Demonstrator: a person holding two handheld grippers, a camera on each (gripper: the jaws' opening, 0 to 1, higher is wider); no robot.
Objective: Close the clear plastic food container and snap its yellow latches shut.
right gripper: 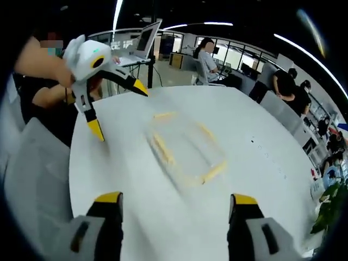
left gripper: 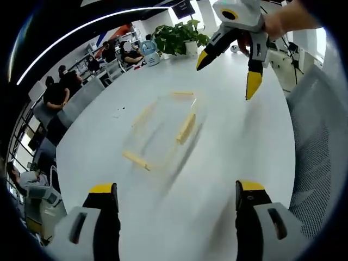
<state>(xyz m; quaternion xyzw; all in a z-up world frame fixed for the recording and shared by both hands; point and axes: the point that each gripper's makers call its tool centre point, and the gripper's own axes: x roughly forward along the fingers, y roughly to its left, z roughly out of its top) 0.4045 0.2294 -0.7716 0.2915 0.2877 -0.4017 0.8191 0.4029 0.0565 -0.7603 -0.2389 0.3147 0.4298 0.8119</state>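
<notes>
A clear plastic food container (left gripper: 163, 128) with yellow latches (left gripper: 185, 128) lies on the white table (left gripper: 234, 141), blurred by motion; whether its lid is seated cannot be told. My left gripper (left gripper: 176, 198) is open, its jaws wide apart above the table short of the container. In the left gripper view the right gripper (left gripper: 228, 68) hangs open over the table's far side. In the right gripper view the container (right gripper: 185, 147) sits mid-table beyond my open right gripper (right gripper: 174, 204). The left gripper (right gripper: 117, 106) hovers open at the upper left, held by a hand.
A potted plant (left gripper: 176, 38) stands at the table's far end. Grey chairs (left gripper: 321, 141) ring the table. Several people sit at desks in the background (right gripper: 209, 54). A laptop (right gripper: 144, 41) stands at one table edge.
</notes>
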